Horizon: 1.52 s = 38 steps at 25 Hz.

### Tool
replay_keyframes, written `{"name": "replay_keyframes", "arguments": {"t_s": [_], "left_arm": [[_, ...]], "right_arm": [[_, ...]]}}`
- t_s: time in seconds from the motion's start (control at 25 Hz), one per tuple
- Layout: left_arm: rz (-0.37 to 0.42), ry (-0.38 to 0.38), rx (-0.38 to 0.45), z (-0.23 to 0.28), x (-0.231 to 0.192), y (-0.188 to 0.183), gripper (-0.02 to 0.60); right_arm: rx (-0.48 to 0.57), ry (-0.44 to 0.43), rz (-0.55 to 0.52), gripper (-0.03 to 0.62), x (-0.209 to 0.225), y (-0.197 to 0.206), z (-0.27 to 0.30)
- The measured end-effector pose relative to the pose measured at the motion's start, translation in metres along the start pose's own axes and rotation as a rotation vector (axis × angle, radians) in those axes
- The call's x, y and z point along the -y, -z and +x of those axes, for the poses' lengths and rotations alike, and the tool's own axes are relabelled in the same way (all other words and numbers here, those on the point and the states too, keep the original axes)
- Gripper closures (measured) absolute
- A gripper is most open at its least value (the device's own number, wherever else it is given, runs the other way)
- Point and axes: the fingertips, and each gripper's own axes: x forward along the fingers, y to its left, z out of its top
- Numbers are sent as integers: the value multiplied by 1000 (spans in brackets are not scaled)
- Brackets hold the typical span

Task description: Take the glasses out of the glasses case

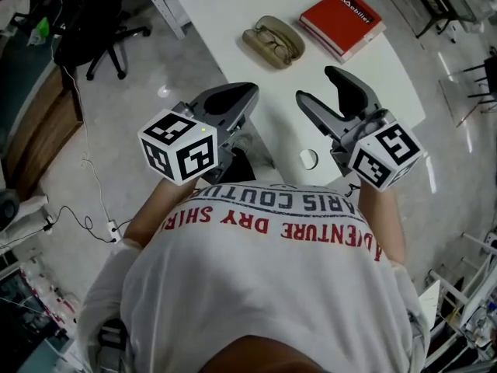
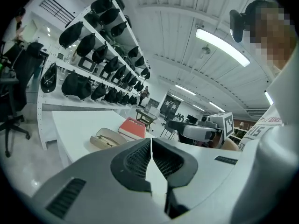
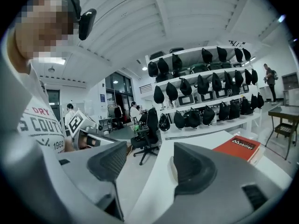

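Note:
An open beige glasses case (image 1: 273, 42) lies on the white table (image 1: 233, 6), and the glasses rest inside it. Both grippers hover near the table's front edge, well short of the case. My left gripper (image 1: 248, 93) has its jaws together with nothing between them. My right gripper (image 1: 314, 84) stands open and empty. In the left gripper view the case (image 2: 107, 138) lies ahead beyond the closed tips of the left gripper (image 2: 151, 143). In the right gripper view the right gripper (image 3: 149, 161) has wide-apart jaws and the case is hidden.
A red book (image 1: 342, 23) lies to the right of the case, also seen as the book (image 2: 133, 127) and the book (image 3: 238, 147). A small white round spot (image 1: 308, 158) marks the table near the front edge. A black office chair (image 1: 101, 29) and floor cables (image 1: 101, 208) lie to the left.

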Motion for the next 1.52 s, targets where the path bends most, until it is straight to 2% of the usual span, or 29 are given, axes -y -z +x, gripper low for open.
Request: {"name": "replay_keyframes", "arguments": {"t_s": [0.44,0.92,1.12,1.52], "left_arm": [[8,59,-109,37,-68,-24,551],[18,117,-186,72,-123,-38,551],[10,126,-208,84,-142,-37,551],[10,142,-249,105,-171,-34,551]], "right_arm": [[-68,86,22,296,49,1,64],[-216,180,64,296,105,47,119],[-288,223,25,298,123,67,139],[-397,227,49,318,149,109,169]]}}
